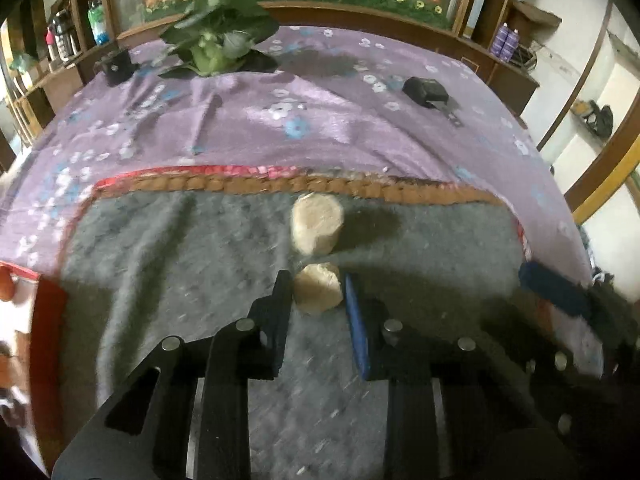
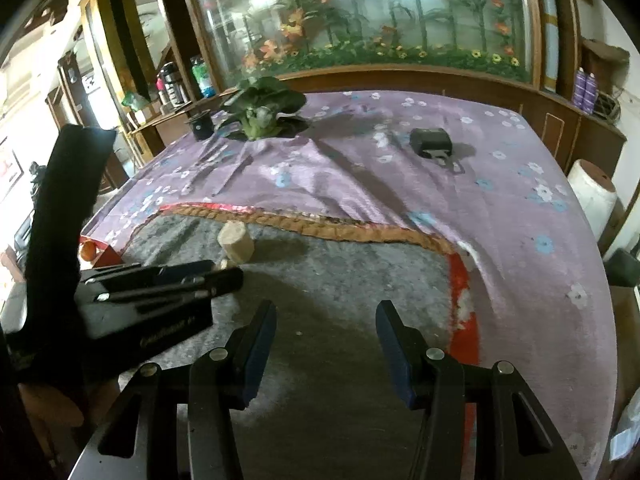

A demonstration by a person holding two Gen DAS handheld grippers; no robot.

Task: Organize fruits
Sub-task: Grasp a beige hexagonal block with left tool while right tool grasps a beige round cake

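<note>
Left wrist view: the left gripper (image 1: 318, 296) has its fingers (image 1: 282, 300) set on either side of a small pale chunk (image 1: 318, 289) lying on the grey blanket (image 1: 160, 264).

The black finger touches the chunk's left side and the blue-padded one stands at its right, so the chunk looks pinched, though blur keeps the right-hand contact unclear. A second, larger pale chunk (image 1: 316, 224) lies just beyond it, near the blanket's orange braided border (image 1: 240, 184). The blanket lies over a purple flowered sheet (image 1: 320, 120) on the bed, where a leafy green plant (image 1: 218, 40) and a black case (image 1: 424, 90) rest far back. In the right wrist view, the right gripper (image 2: 326, 320) hovers above bare grey blanket with its fingers (image 2: 262, 324) spread and nothing between them; the left gripper appears at its left.
</note>
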